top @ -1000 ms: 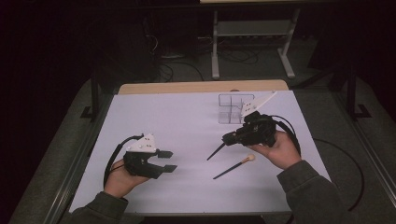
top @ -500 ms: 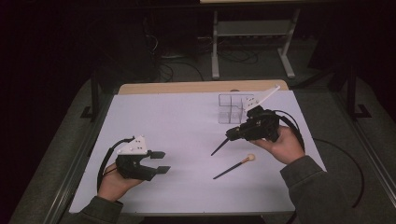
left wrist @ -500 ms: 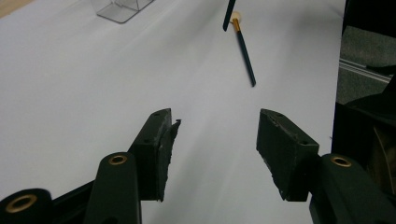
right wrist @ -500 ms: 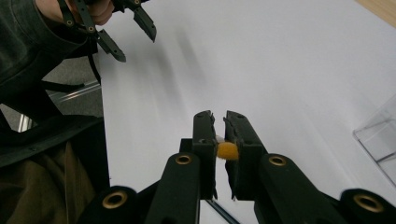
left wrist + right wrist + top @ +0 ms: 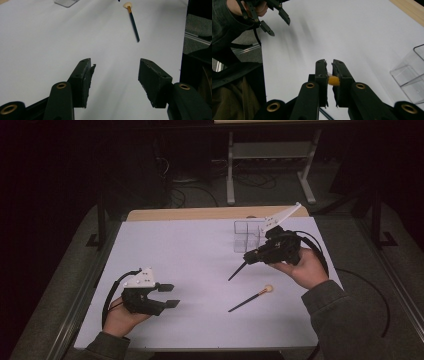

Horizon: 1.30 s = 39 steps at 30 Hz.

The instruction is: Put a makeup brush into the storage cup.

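High view: the left tool (image 5: 167, 296) sits low at the near left of the white surface (image 5: 200, 255), held level in a hand whose forearm comes in from the bottom edge. Its jaws point right, spread with nothing between them, and they have just been opening. The right tool (image 5: 250, 258) is raised over the right side, tilted down and leftward, pinching a dark brush (image 5: 238, 270) whose handle slants down toward the surface. A second brush (image 5: 250, 299) lies flat just nearer, apart from both tools. A clear organizer (image 5: 248, 236) stands behind the right tool.

Left gripper view: the pads (image 5: 86, 80) stand wide apart above bare surface; the lying brush (image 5: 132, 20) is farther off.

Right gripper view: the jaws press on a yellow-orange brush part (image 5: 333, 80); the organizer (image 5: 412, 75) is at right.
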Motion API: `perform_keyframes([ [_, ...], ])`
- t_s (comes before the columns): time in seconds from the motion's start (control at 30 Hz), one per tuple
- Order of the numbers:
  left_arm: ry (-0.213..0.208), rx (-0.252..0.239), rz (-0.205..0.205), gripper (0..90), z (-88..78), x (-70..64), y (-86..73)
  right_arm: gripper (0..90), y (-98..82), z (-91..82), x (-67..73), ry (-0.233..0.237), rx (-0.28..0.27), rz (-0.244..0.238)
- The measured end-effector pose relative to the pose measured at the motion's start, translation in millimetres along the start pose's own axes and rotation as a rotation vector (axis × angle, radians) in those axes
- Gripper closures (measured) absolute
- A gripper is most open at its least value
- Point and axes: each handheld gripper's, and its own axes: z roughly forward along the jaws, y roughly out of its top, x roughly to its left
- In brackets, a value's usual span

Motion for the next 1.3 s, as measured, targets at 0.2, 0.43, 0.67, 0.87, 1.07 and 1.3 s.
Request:
perform_keyframes([
  [0.2, 0.005, -0.008, -0.012, 42.4, -1.0, 1.7, -2.5, 82.3, 9.4, -6.1, -2.0, -0.013, 0.001, 0.010],
  [0.43, -0.002, -0.006, -0.020, 40.5, -1.2, 3.9, -7.2, 82.3, 20.7, -15.0, -7.6, -0.040, 0.007, 0.008],
  [0.67, 0.013, -0.011, -0.025, 37.5, -1.7, 3.5, -8.4, 82.3, 32.1, -24.1, -13.2, -0.075, 0.020, 0.004],
  [0.87, 0.025, -0.008, -0.026, 34.1, -1.4, 3.9, -8.8, 82.3, 40.3, -31.1, -20.9, -0.095, 0.016, 0.006],
  [1.07, 0.040, -0.013, -0.031, 31.7, -4.7, 4.9, -9.7, 82.3, 50.4, -35.9, -26.5, -0.125, 0.027, 0.018],
  [1.3, 0.048, -0.028, -0.040, 30.8, -9.2, 6.6, -11.4, 82.3, 60.0, -39.3, -38.2, -0.154, 0.036, 0.033],
])
